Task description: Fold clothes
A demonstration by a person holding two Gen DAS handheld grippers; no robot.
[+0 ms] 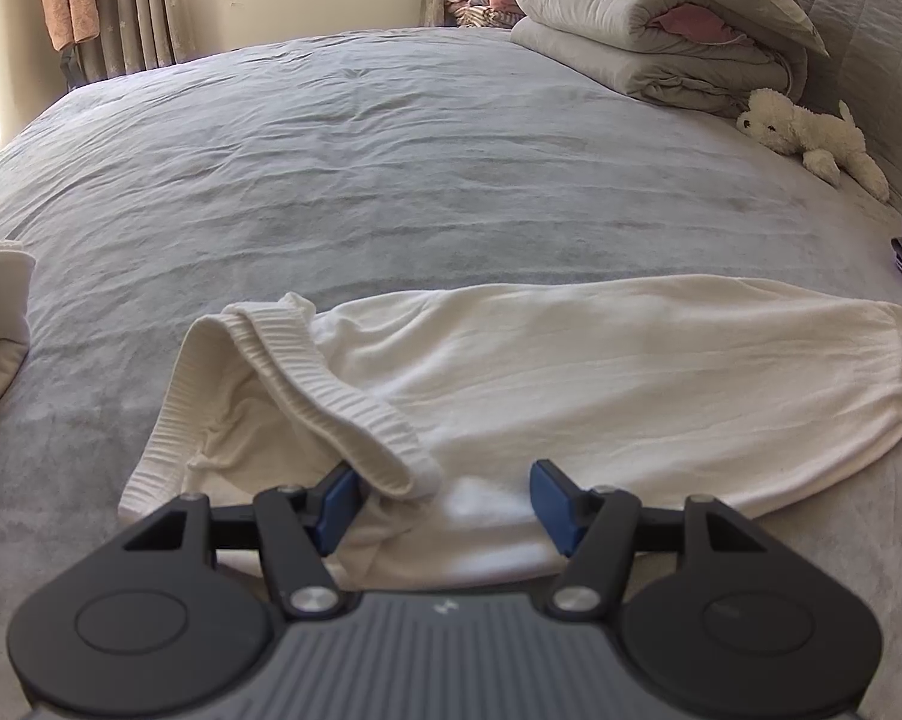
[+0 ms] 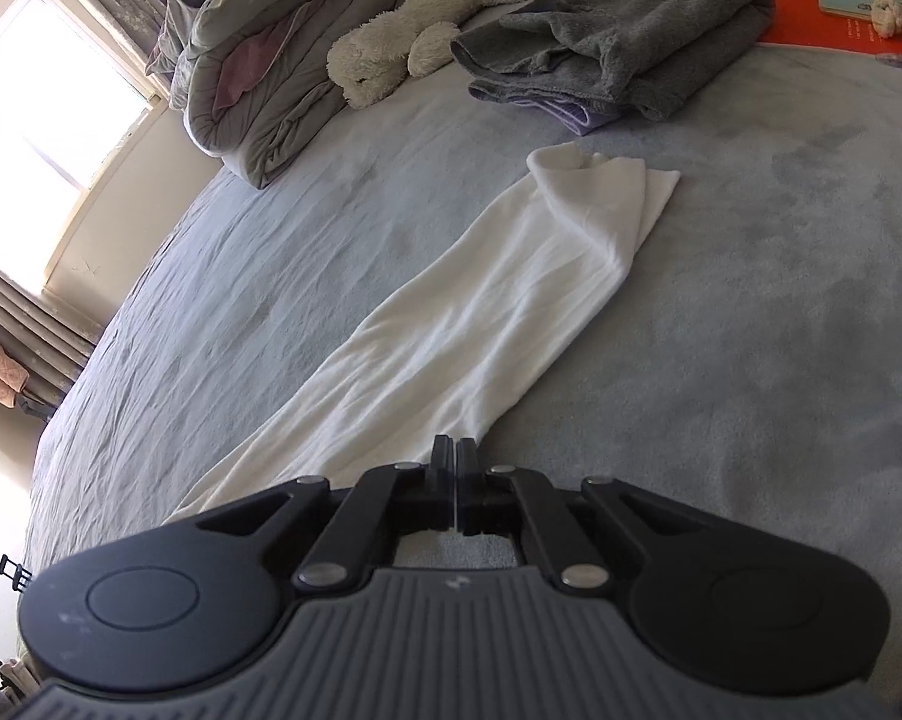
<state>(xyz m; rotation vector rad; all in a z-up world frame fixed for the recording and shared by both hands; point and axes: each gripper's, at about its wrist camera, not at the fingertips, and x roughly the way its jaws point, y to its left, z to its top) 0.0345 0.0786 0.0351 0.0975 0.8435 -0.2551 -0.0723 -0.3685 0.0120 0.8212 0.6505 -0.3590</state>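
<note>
Left wrist view: white trousers (image 1: 511, 372) laid lengthwise on bed (image 1: 330, 150) — cross-folds left; left tongs (image 1: 444, 504) apart, right tongs (image 2: 454, 468) closed — seemingly empty.

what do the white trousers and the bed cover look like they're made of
White trousers: seemingly soft knit cotton or fleece, matte, with a ribbed waistband. Bed cover: grey plush, velvety fabric, judging by darker brushed patches in the nap.
</note>
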